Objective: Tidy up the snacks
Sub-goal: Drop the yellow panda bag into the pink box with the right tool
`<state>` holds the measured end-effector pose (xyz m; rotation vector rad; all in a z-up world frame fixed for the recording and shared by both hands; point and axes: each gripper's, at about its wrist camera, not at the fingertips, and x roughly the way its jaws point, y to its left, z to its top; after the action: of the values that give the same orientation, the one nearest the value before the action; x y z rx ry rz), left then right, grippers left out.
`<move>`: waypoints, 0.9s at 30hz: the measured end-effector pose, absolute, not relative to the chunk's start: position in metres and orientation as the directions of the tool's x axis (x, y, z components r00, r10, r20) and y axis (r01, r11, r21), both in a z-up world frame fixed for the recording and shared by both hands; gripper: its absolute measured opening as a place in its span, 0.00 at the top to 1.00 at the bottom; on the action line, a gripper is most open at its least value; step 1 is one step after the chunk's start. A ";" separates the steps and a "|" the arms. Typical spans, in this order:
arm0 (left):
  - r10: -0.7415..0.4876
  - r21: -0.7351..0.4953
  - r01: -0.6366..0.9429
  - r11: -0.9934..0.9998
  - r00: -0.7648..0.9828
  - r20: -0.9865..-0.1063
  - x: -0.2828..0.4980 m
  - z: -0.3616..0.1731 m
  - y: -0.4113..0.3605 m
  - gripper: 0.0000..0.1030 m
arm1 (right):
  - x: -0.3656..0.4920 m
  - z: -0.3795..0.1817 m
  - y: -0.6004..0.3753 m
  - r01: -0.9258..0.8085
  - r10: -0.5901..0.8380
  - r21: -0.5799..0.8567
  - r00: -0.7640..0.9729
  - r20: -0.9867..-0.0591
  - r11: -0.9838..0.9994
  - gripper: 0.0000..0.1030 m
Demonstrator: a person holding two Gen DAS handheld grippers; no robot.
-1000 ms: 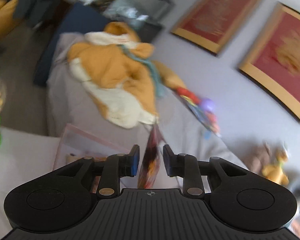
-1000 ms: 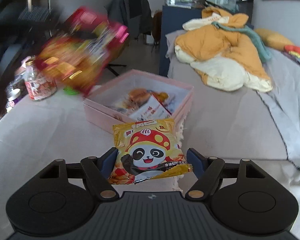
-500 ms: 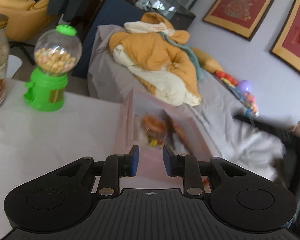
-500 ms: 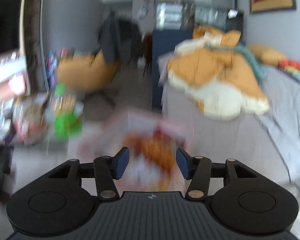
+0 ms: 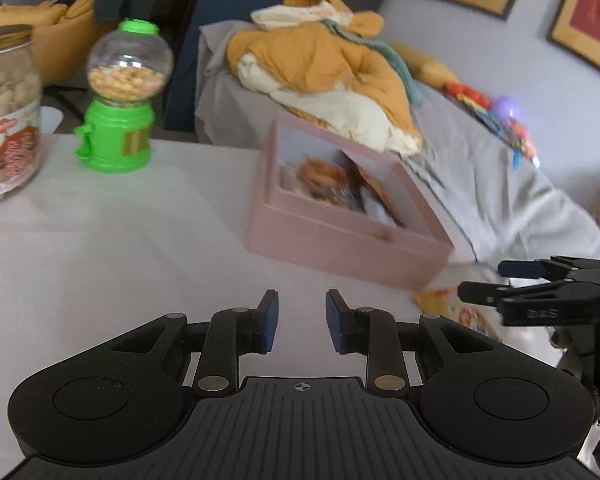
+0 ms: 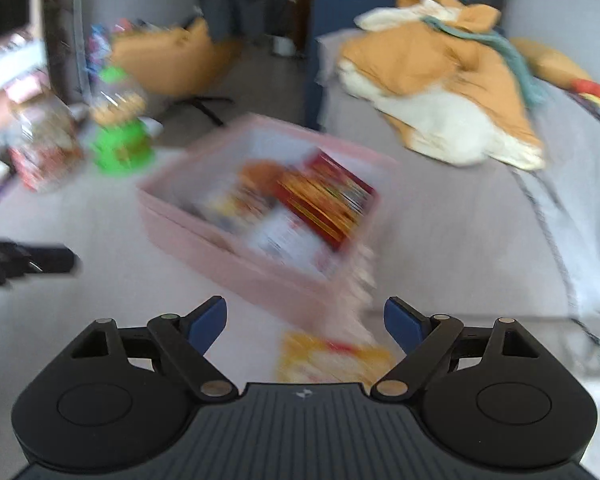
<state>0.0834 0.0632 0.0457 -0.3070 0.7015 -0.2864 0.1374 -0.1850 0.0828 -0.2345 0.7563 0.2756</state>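
Note:
A pink box (image 5: 340, 240) stands on the white table and holds several snack packets. A red packet (image 6: 324, 200) lies on top of them. My left gripper (image 5: 298, 320) hovers over bare table in front of the box, shut with nothing between its pads. A yellow snack packet (image 6: 332, 360) lies flat on the table by the box's near corner. My right gripper (image 6: 305, 320) hangs just above that packet. Its jaws are opening wide and the pads do not touch it. The left wrist view shows the right gripper (image 5: 480, 280) from the side over the yellow packet (image 5: 452, 308).
A green gumball dispenser (image 5: 118, 120) and a gold-lidded glass jar (image 5: 4, 120) stand at the table's far left. Behind the box runs a grey bed (image 5: 500, 184) with an orange quilt (image 5: 328, 68). The right wrist view is blurred.
The red packet that my left gripper held edge-on now lies in the box, and that gripper has dropped toward the table. My right jaws narrowed around the yellow packet, then spread wide.

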 end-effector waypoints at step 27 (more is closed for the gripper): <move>-0.338 -0.276 0.205 0.939 0.691 -0.639 0.057 0.047 0.035 0.71 | 0.198 0.168 -0.115 -0.335 0.239 -0.127 0.847 -0.474 0.934 0.09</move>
<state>0.0567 0.0348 0.0470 -0.1891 0.7498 -0.3055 0.1977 -0.1153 0.1684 -0.2085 0.4709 0.3049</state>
